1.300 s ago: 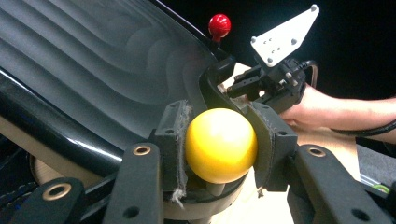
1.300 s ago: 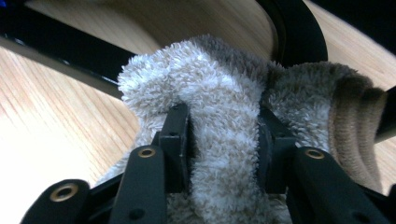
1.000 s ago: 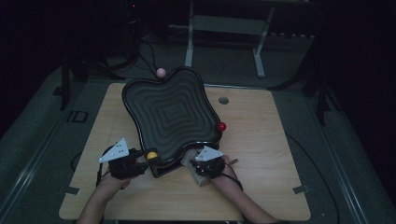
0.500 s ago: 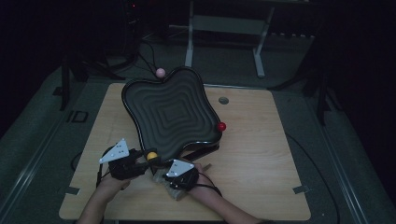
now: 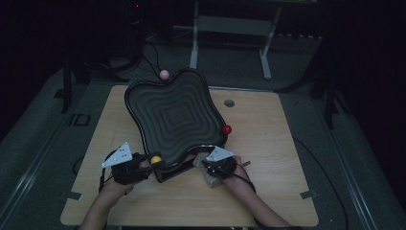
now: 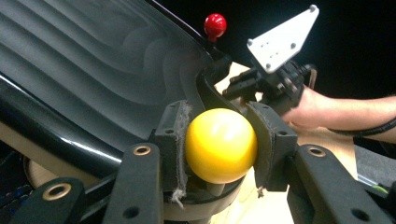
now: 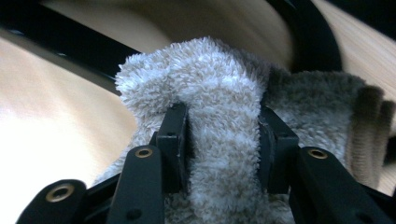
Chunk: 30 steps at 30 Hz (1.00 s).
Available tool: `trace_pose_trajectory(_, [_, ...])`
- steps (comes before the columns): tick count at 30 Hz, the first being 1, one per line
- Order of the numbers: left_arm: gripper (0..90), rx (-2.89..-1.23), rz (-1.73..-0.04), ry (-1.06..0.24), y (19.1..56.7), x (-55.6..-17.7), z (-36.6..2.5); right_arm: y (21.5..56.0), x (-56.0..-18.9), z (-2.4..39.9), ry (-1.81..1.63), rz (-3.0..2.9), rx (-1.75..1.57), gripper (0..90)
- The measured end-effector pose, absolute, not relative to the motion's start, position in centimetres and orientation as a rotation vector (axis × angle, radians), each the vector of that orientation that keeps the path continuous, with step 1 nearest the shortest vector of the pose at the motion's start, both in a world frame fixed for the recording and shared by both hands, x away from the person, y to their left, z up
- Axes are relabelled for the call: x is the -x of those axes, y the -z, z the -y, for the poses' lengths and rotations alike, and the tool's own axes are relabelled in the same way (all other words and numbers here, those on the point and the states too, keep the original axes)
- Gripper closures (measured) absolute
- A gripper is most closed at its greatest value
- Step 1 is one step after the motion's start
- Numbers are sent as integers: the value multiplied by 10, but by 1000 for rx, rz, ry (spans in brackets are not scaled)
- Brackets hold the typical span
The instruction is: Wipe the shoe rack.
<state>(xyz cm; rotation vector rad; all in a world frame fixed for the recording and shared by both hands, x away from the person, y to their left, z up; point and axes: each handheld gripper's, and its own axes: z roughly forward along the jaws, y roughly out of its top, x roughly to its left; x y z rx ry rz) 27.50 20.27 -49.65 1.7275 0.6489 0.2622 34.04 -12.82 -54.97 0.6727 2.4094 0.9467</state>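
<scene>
A black wavy tray [image 5: 177,115] lies on the wooden table [image 5: 273,153], with ball knobs at its corners. My left gripper [image 5: 145,165] is shut on the yellow knob [image 5: 155,160] at the near left corner; in the left gripper view the pads clamp the yellow ball [image 6: 220,144] from both sides. My right gripper [image 5: 206,164] sits at the tray's near right edge, shut on a fluffy beige cloth [image 7: 210,88]. Its jaws have just opened a little, but the cloth still bulges between the pads. The cloth [image 5: 209,180] also pokes out beneath that hand.
A red knob [image 5: 226,129] stands at the tray's right corner and a pink knob [image 5: 164,74] at its far corner. A round grommet [image 5: 229,103] is set in the table behind the tray. Dark floor, cables and a stand's legs [image 5: 230,43] surround the table.
Half a second ago my right gripper with the cloth was farther left, along the tray's near edge; it has come back right to the near right corner. The left gripper has not moved.
</scene>
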Motion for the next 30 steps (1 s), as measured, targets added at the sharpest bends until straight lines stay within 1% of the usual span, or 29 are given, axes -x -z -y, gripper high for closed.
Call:
trace_pose_trajectory(3, [598,-1723,-651,-265,497,-274,-202,551,-343,136,-956,-2395,-718,603])
trace_pose_trajectory(9, [598,-1730,-653,-272,496,-274,-202,551,-340,134,-996,-2426,-772,645])
trace_pose_trajectory(12, [597,-1733,-654,-273,496,-274,-201,551,-333,129,-1035,-2477,-738,666])
trace_pose_trajectory(19, [597,-1727,-656,-278,497,-273,-201,550,-303,100,-1098,-2589,-587,673])
trace_pose_trajectory(25, [596,-1727,-658,-282,496,-273,-201,529,-276,71,-1265,-2603,-436,670])
trace_pose_trajectory(28, [596,-1731,-660,-283,496,-273,-201,520,-274,60,-1365,-2581,-446,655])
trace_pose_trajectory(30, [596,-1731,-661,-285,496,-273,-200,522,-276,52,-1389,-2578,-479,646])
